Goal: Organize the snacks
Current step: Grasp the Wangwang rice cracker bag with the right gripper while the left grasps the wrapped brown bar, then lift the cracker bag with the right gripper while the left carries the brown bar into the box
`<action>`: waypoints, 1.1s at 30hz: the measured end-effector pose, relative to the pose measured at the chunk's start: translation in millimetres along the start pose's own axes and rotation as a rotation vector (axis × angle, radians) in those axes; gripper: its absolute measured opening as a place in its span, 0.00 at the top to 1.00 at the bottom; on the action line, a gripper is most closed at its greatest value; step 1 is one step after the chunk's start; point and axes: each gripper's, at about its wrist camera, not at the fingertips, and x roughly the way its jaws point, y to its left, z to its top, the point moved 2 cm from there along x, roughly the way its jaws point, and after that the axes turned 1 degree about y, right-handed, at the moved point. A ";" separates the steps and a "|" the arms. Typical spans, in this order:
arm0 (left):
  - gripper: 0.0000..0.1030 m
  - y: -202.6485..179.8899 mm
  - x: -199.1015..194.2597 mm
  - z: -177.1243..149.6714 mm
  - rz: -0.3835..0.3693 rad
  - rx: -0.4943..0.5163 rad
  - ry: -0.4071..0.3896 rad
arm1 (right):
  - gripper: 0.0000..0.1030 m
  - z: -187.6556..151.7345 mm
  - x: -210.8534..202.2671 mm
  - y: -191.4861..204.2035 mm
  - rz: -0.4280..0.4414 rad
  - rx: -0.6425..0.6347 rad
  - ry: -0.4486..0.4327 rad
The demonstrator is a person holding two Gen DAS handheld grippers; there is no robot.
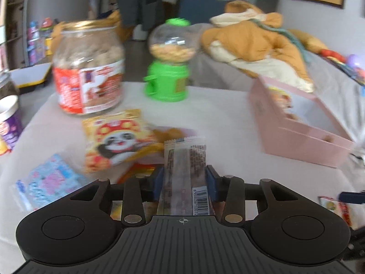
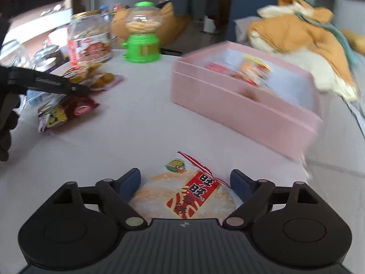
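My left gripper (image 1: 185, 178) is shut on a long clear snack packet with a barcode (image 1: 185, 173), held above the snack pile. Below it lie a panda-print packet (image 1: 114, 139) and a pale blue packet (image 1: 48, 182). My right gripper (image 2: 185, 180) is open, its blue pads on either side of a rice cracker packet with a red label (image 2: 189, 194) lying on the table. The pink box (image 2: 246, 105), also in the left wrist view (image 1: 296, 137), holds a few snack packets (image 2: 253, 72). The left gripper's arm (image 2: 45, 82) shows at the left of the right wrist view.
A big glass jar with a red label (image 1: 89, 68) and a green candy dispenser (image 1: 168, 61) stand at the table's far side. An orange plush toy (image 1: 257, 43) lies behind the box. Loose packets (image 2: 66, 111) lie at the left. A purple cup (image 1: 9, 125) stands far left.
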 end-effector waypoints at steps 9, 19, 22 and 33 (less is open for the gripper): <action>0.57 -62.7 -17.5 -23.8 -0.134 0.079 0.030 | 0.09 -14.9 -5.6 -20.1 0.011 0.084 -0.013; 0.56 -86.8 -17.3 -58.2 -0.101 0.110 0.001 | 0.00 -23.4 -12.8 -18.7 0.011 0.065 0.039; 0.55 -86.4 -18.0 -60.9 -0.103 0.114 -0.013 | 0.00 -28.6 -19.8 -20.3 0.026 0.056 0.070; 0.55 -81.2 -17.4 -60.7 -0.121 0.090 -0.019 | 0.00 -35.4 -26.0 -19.2 0.053 0.007 0.044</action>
